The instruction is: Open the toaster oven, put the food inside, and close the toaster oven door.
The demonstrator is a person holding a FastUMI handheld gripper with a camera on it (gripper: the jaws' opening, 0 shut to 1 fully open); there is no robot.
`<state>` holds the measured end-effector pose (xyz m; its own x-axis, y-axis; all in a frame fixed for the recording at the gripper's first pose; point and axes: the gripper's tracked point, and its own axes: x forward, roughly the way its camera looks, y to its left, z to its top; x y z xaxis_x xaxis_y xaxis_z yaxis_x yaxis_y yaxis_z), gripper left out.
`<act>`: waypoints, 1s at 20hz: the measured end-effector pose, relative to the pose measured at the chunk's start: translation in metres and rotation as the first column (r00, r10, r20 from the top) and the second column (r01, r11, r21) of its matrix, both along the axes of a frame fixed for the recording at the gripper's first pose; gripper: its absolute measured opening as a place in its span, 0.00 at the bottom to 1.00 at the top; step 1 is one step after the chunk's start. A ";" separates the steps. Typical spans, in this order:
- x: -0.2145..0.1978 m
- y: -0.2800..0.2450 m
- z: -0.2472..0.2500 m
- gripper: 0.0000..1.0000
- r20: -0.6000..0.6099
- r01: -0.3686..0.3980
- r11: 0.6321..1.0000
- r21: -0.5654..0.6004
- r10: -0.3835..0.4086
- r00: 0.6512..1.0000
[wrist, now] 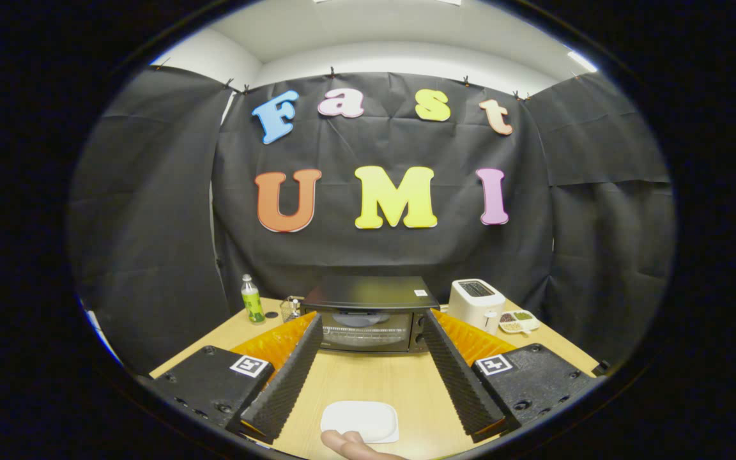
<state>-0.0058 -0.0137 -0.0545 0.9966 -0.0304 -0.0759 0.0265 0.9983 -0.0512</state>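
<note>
Two fingers [444,358] standing apart, gripping nothing | toaster oven [368,314] (door shut) sitting beyond them on wooden table [374,380] | labels unreadable.

A light wooden table [374,383] carries a black toaster oven [368,313] with its glass door closed at the far middle, a green plastic bottle [252,300] with a white cap and a small clear container [291,308] just beside the oven on one side. On the oven's other side stand a white two-slot toaster [475,305] and a small white divided dish [519,321] of grains. A white rounded rectangular plate [360,421] lies on the near part of the table, with a fingertip [349,442] at its near rim.
</note>
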 end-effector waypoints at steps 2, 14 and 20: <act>-0.017 -0.006 0.015 1.00 0.021 0.010 1.000 -0.002 -0.010 1.000; -0.071 0.010 0.081 1.00 0.097 0.004 0.999 -0.045 0.000 0.995; -0.101 0.015 0.095 1.00 0.135 0.013 1.000 -0.013 -0.011 0.991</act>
